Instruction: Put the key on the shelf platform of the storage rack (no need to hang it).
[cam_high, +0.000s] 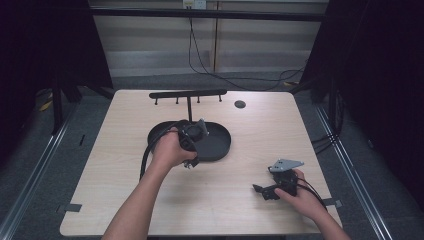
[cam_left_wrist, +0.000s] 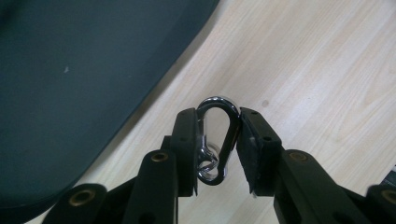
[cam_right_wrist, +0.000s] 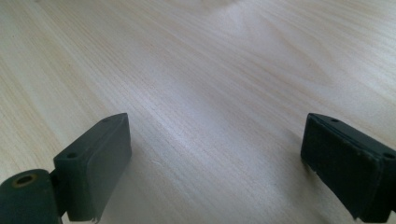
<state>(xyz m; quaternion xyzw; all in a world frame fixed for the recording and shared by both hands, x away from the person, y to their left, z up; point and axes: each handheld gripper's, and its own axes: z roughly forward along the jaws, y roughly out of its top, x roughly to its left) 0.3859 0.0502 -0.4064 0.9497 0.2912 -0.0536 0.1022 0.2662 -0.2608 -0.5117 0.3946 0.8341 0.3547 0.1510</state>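
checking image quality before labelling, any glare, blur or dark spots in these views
High view: table evenly lit, surroundings near black, dark tray shows little detail. Left gripper view: bright glare on the carabiner held in the left tool, tray corner dim. Right gripper view: right tool sharp up close, wood softly blurred farther off.

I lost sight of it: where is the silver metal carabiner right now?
The silver metal carabiner is clamped in the left tongs, above the pale wooden table, just beside the black oval tray.
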